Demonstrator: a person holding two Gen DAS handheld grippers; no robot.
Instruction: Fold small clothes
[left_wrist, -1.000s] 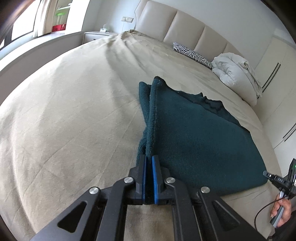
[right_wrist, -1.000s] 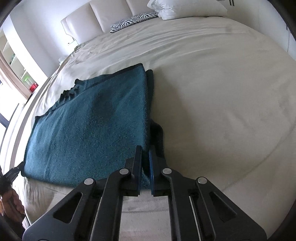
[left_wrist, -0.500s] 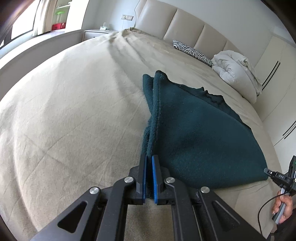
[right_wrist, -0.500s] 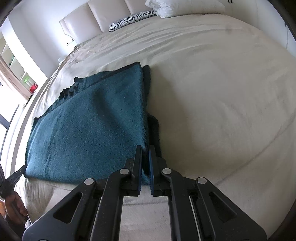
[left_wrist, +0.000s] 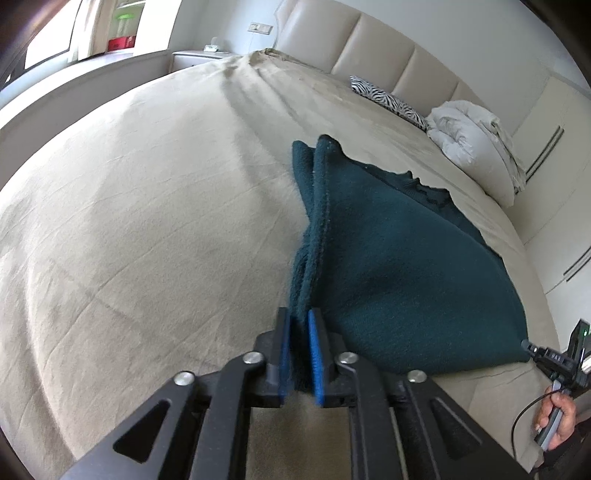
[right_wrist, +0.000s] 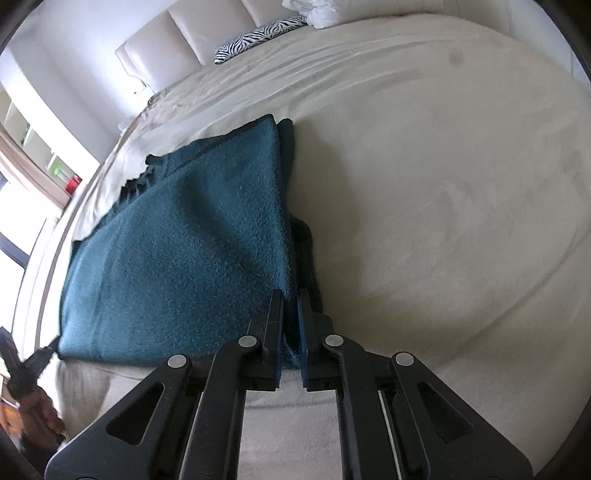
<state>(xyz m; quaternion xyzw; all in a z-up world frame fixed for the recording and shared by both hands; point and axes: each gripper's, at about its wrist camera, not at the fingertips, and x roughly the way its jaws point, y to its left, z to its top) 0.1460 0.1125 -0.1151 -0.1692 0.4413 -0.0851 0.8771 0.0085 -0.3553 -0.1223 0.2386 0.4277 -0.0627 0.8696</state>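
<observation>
Gripping one near corner each, the left tongs (left_wrist: 300, 350) and the right tongs (right_wrist: 291, 334) are both pinched narrow on the dark teal fleece garment (left_wrist: 399, 266), with a bunched wad of its layers pressed between the blue pads (left_wrist: 282, 350). The garment lies on the bed (left_wrist: 147, 229), already doubled, its near edge raised off the beige cover by the two grips and its far part resting flat.

The relation the next move turns on: the cloth stretches away from both tongs toward the padded headboard (left_wrist: 373, 48), so a fold would, I judge, carry the held edge forward over the far edge. Its long axis runs across, from one pair of tongs to the other, the near edge spanning between them. Neither arm is nearer; each holds its own end, and from the left wrist view the right tongs show at the far corner (left_wrist: 546, 360).

The fleece looks thick, nubby and soft, with a stitched hem along the side and a scalloped, wavy far edge (right_wrist: 136, 181). It should drape heavily and cling to itself. The bed cover is a smooth, faintly creased suede-like fabric. A zebra-print pillow (left_wrist: 388, 99) and a rumpled white duvet (left_wrist: 476, 147) sit well apart by the headboard.
</observation>
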